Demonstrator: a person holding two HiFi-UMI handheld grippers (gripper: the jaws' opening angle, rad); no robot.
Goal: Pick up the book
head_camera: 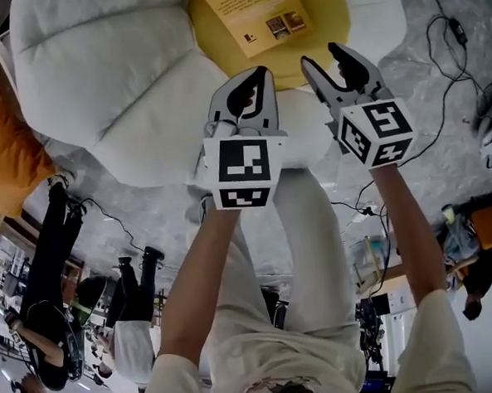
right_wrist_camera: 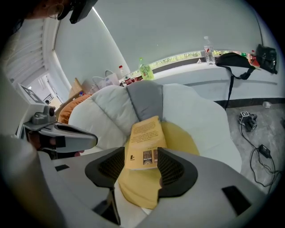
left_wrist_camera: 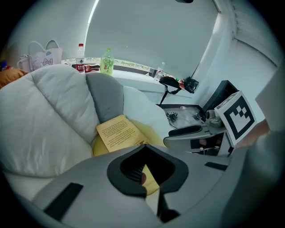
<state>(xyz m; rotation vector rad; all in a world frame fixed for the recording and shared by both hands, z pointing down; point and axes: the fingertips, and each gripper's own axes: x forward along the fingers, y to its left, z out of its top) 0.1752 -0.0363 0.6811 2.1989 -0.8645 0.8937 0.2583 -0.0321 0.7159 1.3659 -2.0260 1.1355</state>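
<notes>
You are hovering over the book, which is lying untouched on the yellow cushion in the seat of the white armchair, toward the cushion's back edge, so the pickup is not yet done. Your right hand-held gripper is standing released, its jaws wide and lined up on the book's near end but well clear of it. Your left hand-held gripper is hanging clenched on nothing, so reaching, gripping and lifting are all remaining.
</notes>
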